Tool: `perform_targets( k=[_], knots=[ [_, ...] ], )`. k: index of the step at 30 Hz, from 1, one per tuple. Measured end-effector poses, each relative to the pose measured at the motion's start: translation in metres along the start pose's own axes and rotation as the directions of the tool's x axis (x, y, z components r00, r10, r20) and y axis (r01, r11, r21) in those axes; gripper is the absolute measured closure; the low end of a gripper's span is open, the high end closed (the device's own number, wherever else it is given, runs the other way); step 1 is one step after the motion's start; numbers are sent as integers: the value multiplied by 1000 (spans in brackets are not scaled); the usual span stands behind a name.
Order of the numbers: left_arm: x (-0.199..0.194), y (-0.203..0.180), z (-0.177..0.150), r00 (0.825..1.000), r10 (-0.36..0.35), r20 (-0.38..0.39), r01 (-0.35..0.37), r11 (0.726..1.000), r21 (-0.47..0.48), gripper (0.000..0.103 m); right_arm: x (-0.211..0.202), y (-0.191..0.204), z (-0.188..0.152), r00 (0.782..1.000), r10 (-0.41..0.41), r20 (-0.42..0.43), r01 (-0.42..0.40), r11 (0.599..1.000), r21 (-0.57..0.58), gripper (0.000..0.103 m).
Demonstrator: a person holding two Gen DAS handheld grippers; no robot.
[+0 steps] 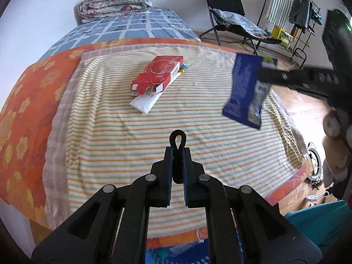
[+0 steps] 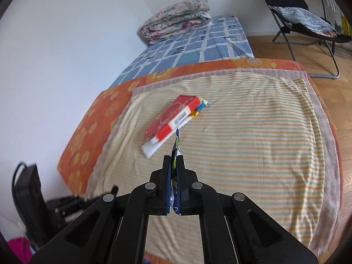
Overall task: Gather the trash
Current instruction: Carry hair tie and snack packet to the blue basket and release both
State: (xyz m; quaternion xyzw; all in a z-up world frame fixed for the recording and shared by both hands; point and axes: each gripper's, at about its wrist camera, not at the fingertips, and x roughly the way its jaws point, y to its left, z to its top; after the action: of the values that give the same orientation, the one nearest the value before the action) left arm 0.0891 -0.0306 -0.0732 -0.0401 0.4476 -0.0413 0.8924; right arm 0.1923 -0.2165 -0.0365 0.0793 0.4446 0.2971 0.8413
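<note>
My right gripper is shut on a blue snack wrapper, seen edge-on between its fingers. In the left wrist view the wrapper hangs in the air over the right side of the striped towel, held by the right gripper. My left gripper is shut on a black loop handle, low over the towel's near part. A red carton lies on the towel on top of a white tube and a colourful wrapper; the carton also shows in the right wrist view.
The towel lies on an orange flowered cover on a bed with a blue checked sheet and a folded quilt. A black folding chair and a clothes rack stand on the wooden floor at right.
</note>
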Motion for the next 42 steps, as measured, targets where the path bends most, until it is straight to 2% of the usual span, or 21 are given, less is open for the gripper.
perform_targets(
  k=[9, 19, 33, 42],
  knots=[
    [-37, -7, -20, 999, -10, 46, 11, 1000, -16, 97, -49, 41, -45, 1000, 21, 6, -20, 989, -148, 100],
    [-56, -14, -54, 999, -21, 45, 22, 999, -24, 97, -73, 78, -107, 998, 57, -36, -65, 966, -252, 100],
    [-48, -6, -129, 997, -55, -58, 47, 991, -129, 97, -67, 86, -176, 989, 64, -130, -95, 964, -250, 100],
    [-34, -10, -160, 992, -56, -117, 38, 988, -147, 97, -53, 80, -213, 979, 40, -198, -87, 968, -236, 100]
  ],
)
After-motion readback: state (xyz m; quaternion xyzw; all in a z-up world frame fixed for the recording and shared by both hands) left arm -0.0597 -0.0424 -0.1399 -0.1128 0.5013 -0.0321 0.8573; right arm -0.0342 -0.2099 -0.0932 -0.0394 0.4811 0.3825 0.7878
